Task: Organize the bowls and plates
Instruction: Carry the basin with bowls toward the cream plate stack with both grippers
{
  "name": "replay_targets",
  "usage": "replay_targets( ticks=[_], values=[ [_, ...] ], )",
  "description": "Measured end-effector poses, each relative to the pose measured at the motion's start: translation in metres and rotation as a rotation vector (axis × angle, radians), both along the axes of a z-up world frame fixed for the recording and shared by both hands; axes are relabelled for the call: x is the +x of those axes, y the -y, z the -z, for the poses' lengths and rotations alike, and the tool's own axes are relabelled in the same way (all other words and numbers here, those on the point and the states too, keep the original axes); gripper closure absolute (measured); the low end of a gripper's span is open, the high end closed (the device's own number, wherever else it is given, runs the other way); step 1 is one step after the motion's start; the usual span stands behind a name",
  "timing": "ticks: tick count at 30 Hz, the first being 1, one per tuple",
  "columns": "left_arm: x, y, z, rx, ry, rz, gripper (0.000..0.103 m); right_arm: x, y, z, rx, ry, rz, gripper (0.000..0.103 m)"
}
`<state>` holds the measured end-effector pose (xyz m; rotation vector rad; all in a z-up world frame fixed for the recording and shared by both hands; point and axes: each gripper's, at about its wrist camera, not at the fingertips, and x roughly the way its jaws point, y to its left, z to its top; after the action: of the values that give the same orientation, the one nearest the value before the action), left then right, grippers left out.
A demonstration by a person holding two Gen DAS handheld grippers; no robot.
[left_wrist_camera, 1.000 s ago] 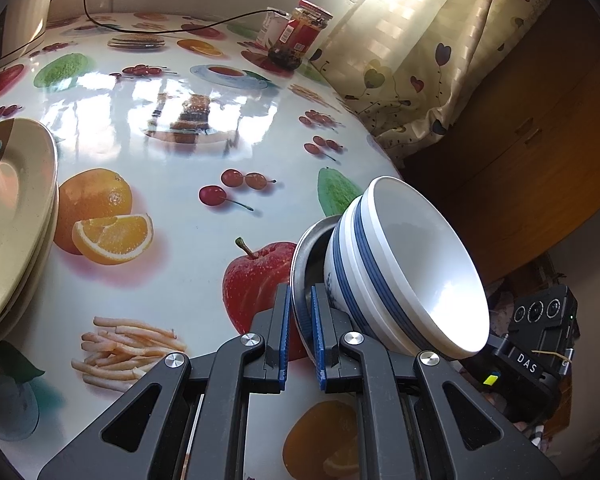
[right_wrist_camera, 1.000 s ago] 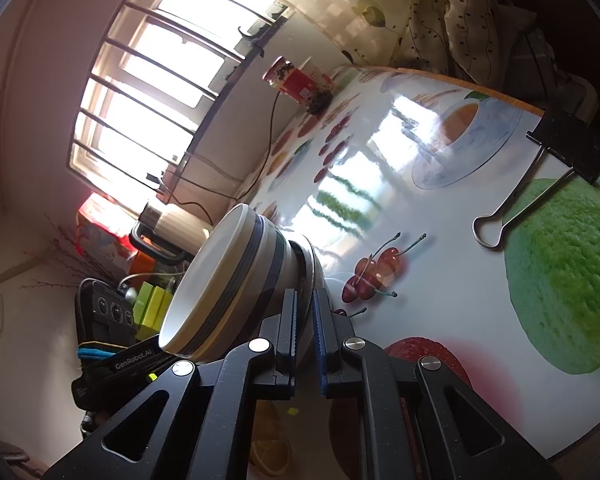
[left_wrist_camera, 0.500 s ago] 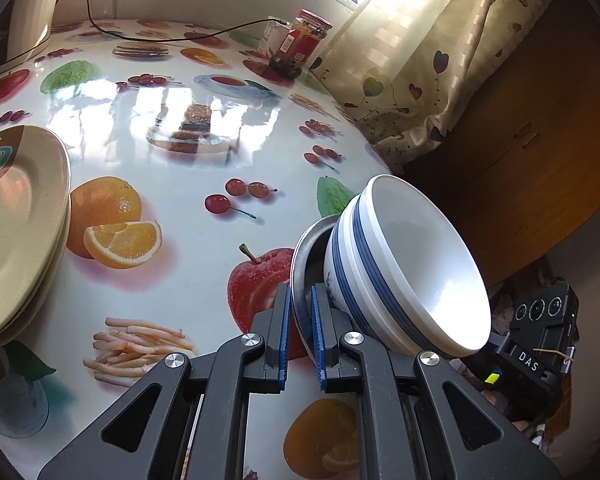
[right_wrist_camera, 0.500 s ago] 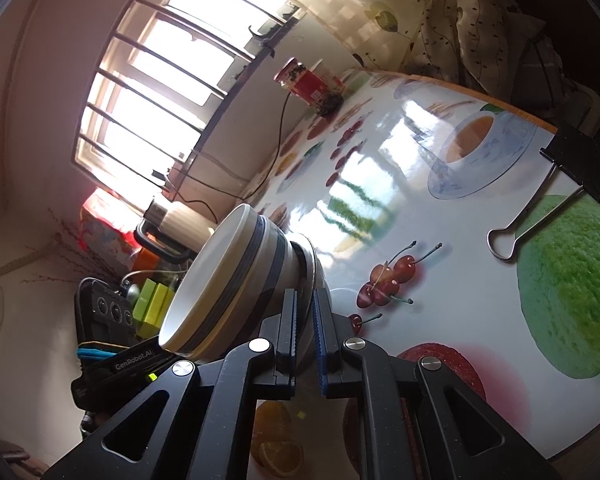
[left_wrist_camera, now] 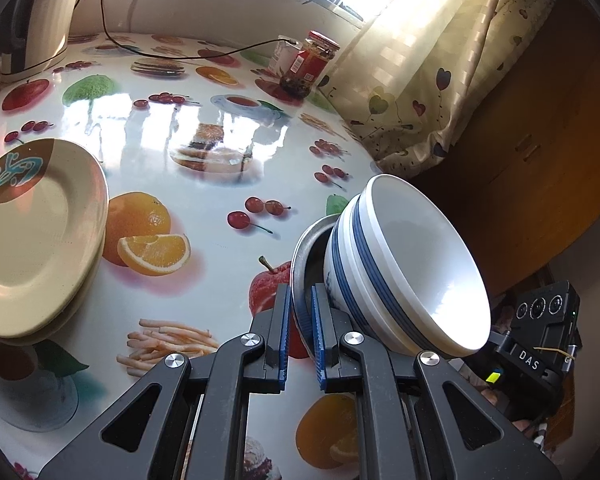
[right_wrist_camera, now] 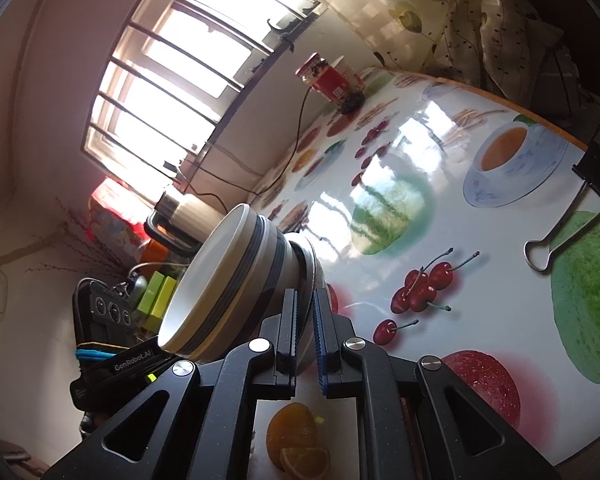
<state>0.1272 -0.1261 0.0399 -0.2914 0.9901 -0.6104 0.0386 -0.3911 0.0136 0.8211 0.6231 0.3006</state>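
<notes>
A stack of white bowls with blue stripes (left_wrist_camera: 412, 264) sits nested in a shallow metal bowl (left_wrist_camera: 300, 248), tilted and held above the fruit-print table (left_wrist_camera: 204, 272). My left gripper (left_wrist_camera: 300, 300) is shut on the metal bowl's rim. From the other side, my right gripper (right_wrist_camera: 305, 304) is shut on the same metal bowl (right_wrist_camera: 311, 268), with the white bowls (right_wrist_camera: 228, 280) leaning away to its left. A stack of cream plates (left_wrist_camera: 32, 232) lies on the table at the left of the left wrist view.
A red-lidded jar (left_wrist_camera: 312, 64) and a kettle (left_wrist_camera: 40, 20) with a black cable stand at the table's far side below the window. A binder clip (right_wrist_camera: 560, 236) lies on the table's right edge. A curtain (left_wrist_camera: 420, 80) and wooden cabinet (left_wrist_camera: 540, 160) are to the right.
In the left wrist view the table and plates have slid down and rightward, so more of the far side shows. Both grippers keep their grip on the metal bowl.
</notes>
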Motion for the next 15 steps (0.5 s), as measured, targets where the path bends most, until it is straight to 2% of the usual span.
replay_targets(
  ticks=[15],
  values=[
    [0.001,-0.024,-0.016,-0.003,0.02,-0.056,0.093,0.016,-0.021,-0.014,-0.005,0.014,-0.046,0.094]
  ],
)
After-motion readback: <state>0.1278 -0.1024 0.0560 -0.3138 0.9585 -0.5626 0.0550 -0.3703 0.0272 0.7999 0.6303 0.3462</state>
